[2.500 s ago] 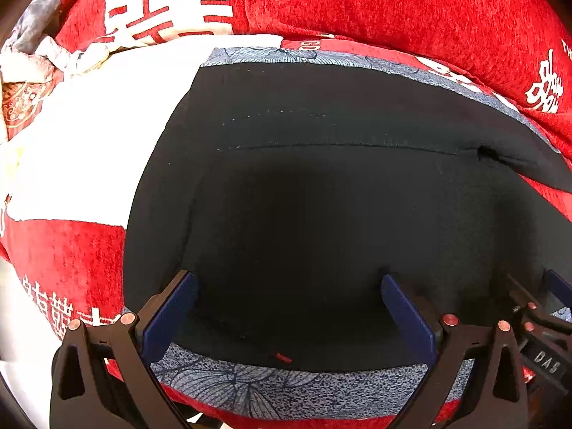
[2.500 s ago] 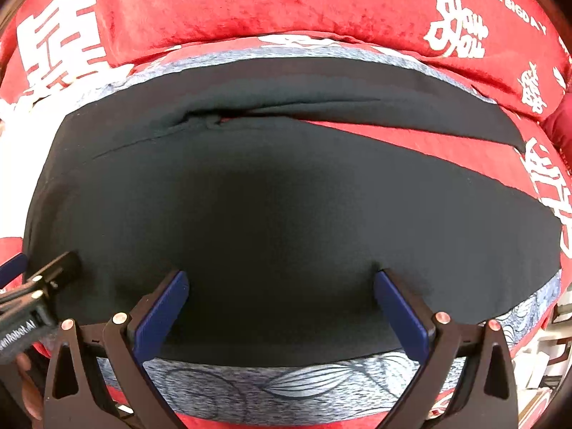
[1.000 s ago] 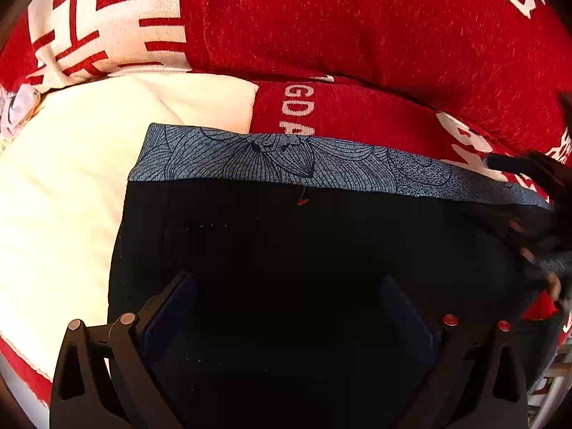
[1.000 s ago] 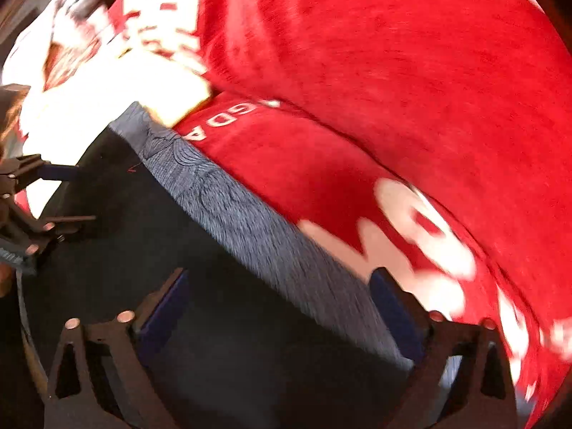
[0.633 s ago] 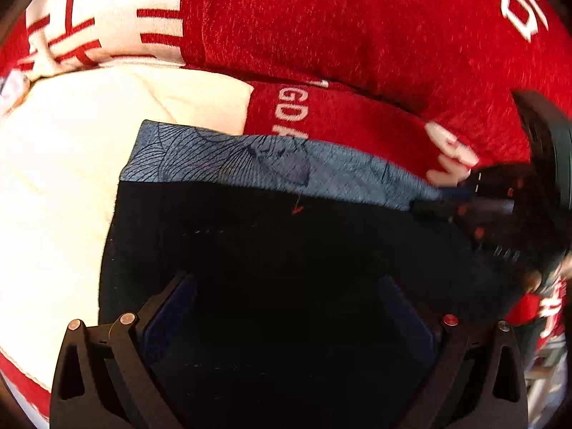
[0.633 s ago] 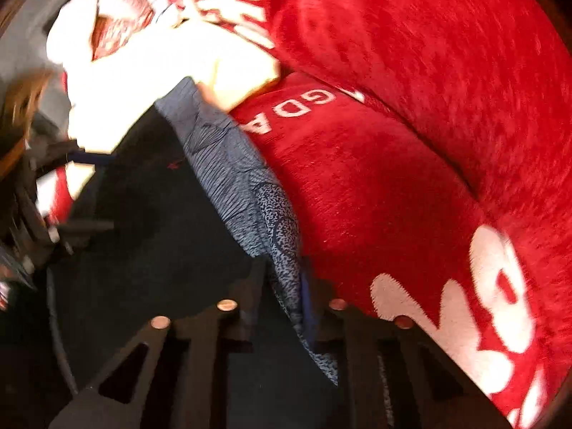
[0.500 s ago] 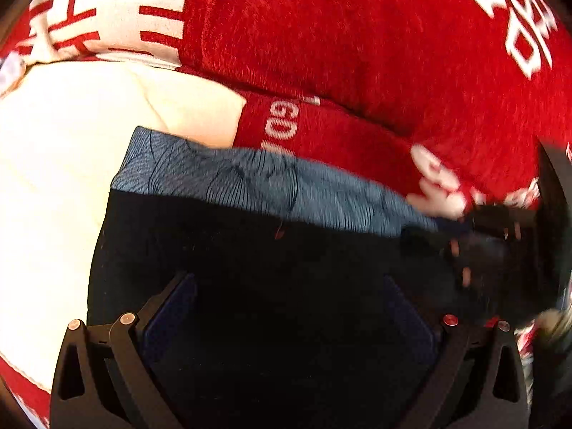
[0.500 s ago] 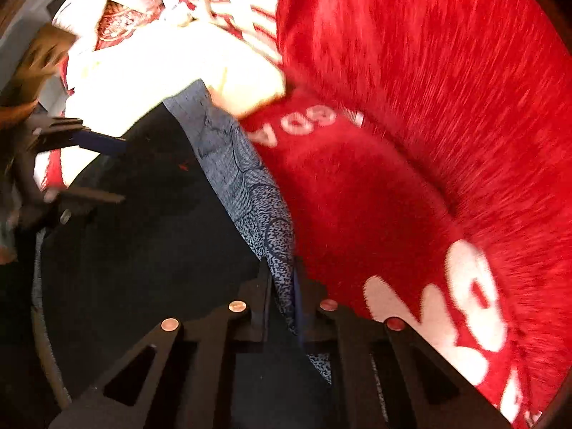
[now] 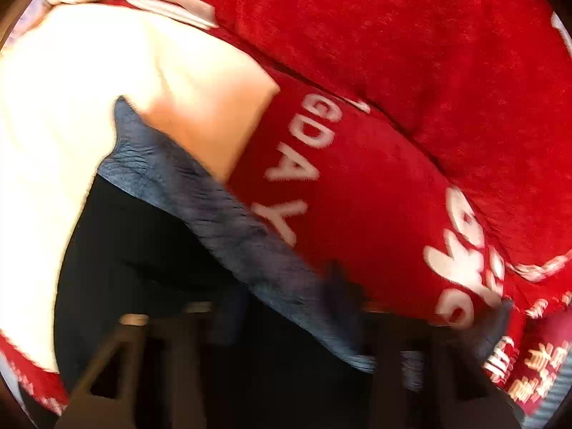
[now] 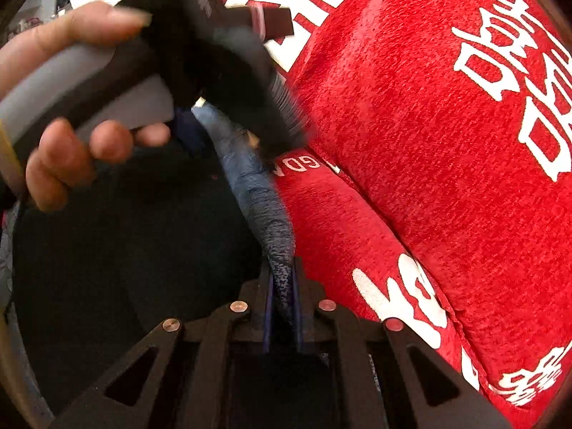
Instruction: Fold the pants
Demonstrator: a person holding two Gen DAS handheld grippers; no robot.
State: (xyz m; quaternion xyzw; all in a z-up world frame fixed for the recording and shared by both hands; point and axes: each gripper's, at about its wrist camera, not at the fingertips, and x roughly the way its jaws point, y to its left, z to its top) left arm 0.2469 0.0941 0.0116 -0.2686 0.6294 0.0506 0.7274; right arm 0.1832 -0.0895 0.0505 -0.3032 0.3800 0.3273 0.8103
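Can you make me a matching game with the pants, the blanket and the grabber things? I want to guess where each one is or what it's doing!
Things:
1. right gripper
2. waistband
3. blanket
4. person's hand

Clues:
A. red with white letters
B. blue-grey patterned strip along the edge of the black pants
C. pinching the patterned strip
D. wrapped around the other gripper's handle

Pairs: 1-C, 2-B, 3-A, 4-D

The right gripper [image 10: 282, 286] has its jaws closed on fabric, while the left gripper [image 9: 282, 318], gripped by the person's left hand [image 10: 68, 143], is motion-blurred, jaw position indeterminate
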